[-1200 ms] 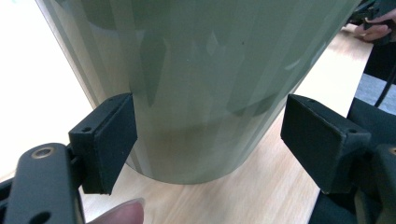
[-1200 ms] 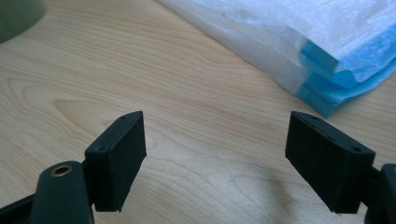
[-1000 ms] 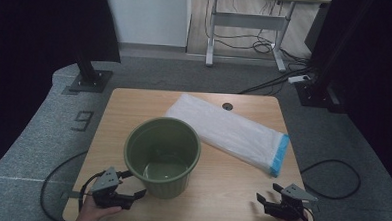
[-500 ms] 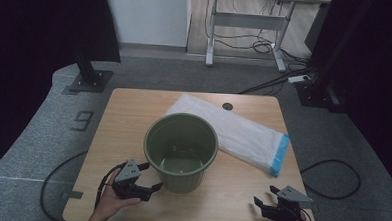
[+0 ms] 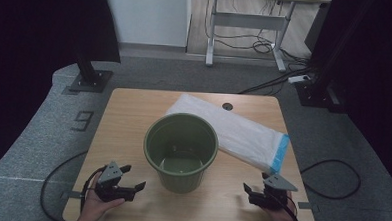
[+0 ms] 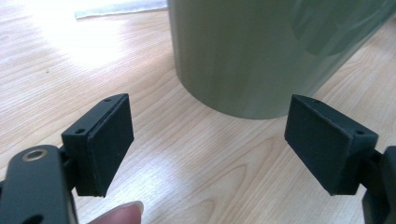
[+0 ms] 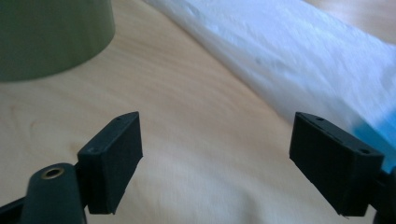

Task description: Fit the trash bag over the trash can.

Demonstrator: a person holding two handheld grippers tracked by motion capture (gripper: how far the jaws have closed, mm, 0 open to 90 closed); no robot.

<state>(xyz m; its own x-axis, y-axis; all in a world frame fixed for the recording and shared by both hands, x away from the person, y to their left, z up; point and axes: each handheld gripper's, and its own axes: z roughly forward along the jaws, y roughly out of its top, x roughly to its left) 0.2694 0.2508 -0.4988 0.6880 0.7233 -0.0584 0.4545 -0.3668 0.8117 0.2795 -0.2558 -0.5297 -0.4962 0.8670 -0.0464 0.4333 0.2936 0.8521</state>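
Table (image 5: 133, 118): light wooden top; carries every item listed below. The high view shows its full outline and the grey floor around it; the two gripper views show wood grain at close range.
Plastic bag pack (image 5: 233, 129): flat white pack with a blue end (image 5: 280, 151), lying diagonally on the far right part of the table, behind and to the right of the bucket. The high view shows its whole length; the right gripper view shows its wrinkled white surface (image 7: 289, 51) and a corner of the blue end.
Green bucket (image 5: 180, 152): upright near the table centre, toward the near edge, open top, inside bare. The high view shows the interior; the left gripper view shows the lower outer wall (image 6: 243, 51) meeting the table; the right gripper view shows part of its base (image 7: 46, 32).
Left hand-held gripper (image 5: 126, 180): near the front left edge, held in a hand (image 5: 92, 206), jaws spread wide and holding nothing, aimed at the bucket base, close to it but apart.
Right hand-held gripper (image 5: 250, 192): near the front right edge, jaws spread wide and holding nothing, just short of the blue end of the pack.
Fingertip (image 6: 119, 215): seen in the left gripper view under the left jaw.
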